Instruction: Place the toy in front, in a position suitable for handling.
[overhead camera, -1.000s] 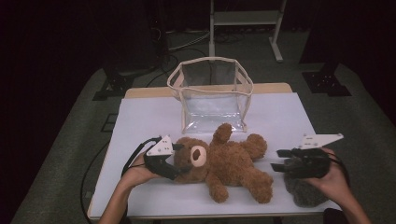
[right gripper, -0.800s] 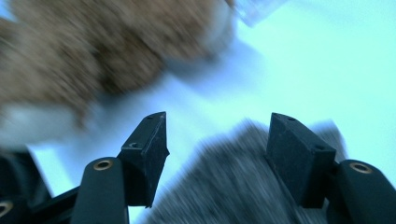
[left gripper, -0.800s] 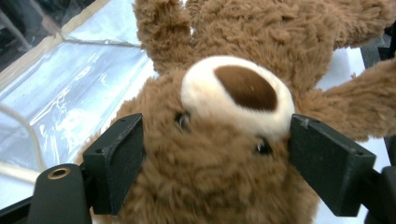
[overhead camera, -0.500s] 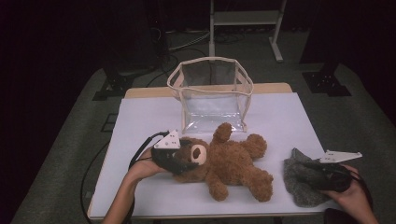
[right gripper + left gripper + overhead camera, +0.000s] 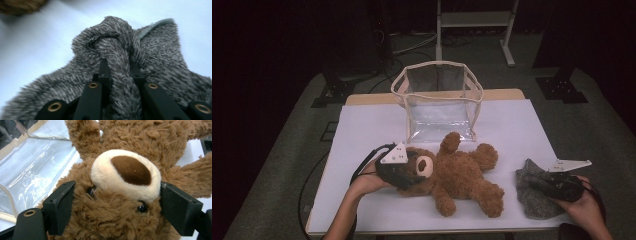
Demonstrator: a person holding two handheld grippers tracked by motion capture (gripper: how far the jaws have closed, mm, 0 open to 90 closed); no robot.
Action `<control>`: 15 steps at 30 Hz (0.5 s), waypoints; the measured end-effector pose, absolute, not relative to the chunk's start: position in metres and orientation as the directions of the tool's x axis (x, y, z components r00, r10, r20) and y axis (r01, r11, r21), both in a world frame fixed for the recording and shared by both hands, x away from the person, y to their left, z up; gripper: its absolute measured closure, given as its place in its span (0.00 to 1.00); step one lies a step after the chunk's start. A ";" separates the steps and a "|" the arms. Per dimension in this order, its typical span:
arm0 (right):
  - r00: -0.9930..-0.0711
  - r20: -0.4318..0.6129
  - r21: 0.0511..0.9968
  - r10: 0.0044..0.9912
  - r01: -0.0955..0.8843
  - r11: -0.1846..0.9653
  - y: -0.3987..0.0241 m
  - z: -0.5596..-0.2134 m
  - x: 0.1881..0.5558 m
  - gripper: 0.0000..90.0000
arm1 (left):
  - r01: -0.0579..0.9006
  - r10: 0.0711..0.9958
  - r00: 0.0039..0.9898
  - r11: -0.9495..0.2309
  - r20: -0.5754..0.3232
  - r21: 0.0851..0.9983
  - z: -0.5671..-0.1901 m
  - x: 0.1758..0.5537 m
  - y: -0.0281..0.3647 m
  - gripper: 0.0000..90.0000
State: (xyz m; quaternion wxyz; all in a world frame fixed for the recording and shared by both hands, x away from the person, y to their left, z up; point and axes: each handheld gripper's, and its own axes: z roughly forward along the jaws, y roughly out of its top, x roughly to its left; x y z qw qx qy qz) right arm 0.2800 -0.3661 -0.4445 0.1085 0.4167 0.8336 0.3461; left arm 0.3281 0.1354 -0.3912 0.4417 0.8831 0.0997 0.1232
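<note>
In the high view, a brown teddy bear (image 5: 457,172) lies on its back in the lower middle of the frame, on the white table (image 5: 362,135), its head pointing left. The left gripper (image 5: 404,175) sits at that head, left of centre. The left gripper view adds what the high view hides — the two black jaws stand wide, one on each side of the bear's head (image 5: 117,202), pads against the fur beside the eyes, cream muzzle between them.

At the lower right of the high view, the right gripper (image 5: 539,184) rests on a grey fuzzy cloth (image 5: 532,197), well apart from the bear. Up close, the right gripper view shows its jaws pinched on a raised fold of that cloth (image 5: 117,75) — they have just been closing, with the fold between them.

A clear plastic bag (image 5: 438,100) with a cream rim stands open at upper centre, just beyond the bear's raised arm; its glossy wall fills the left edge of the left gripper view.
</note>
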 end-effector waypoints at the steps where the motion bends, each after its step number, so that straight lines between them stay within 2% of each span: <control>1: -0.641 0.150 0.680 0.753 0.620 0.392 -0.365 -0.442 0.281 0.86 | 0.070 0.287 0.949 -0.588 0.127 0.806 -0.392 0.329 0.135 0.19; 5: -0.712 0.189 0.738 0.677 0.558 0.380 -0.343 -0.416 0.287 0.86 | 0.083 0.300 0.947 -0.572 0.115 0.816 -0.393 0.331 0.135 0.19; 10: -0.813 0.152 0.804 0.562 0.432 0.408 -0.299 -0.374 0.298 0.86 | 0.083 0.307 0.945 -0.569 0.117 0.818 -0.394 0.331 0.134 0.19; 15: -0.897 0.093 0.831 0.432 0.309 0.463 -0.243 -0.339 0.312 0.86 | 0.082 0.309 0.943 -0.580 0.125 0.811 -0.392 0.330 0.132 0.19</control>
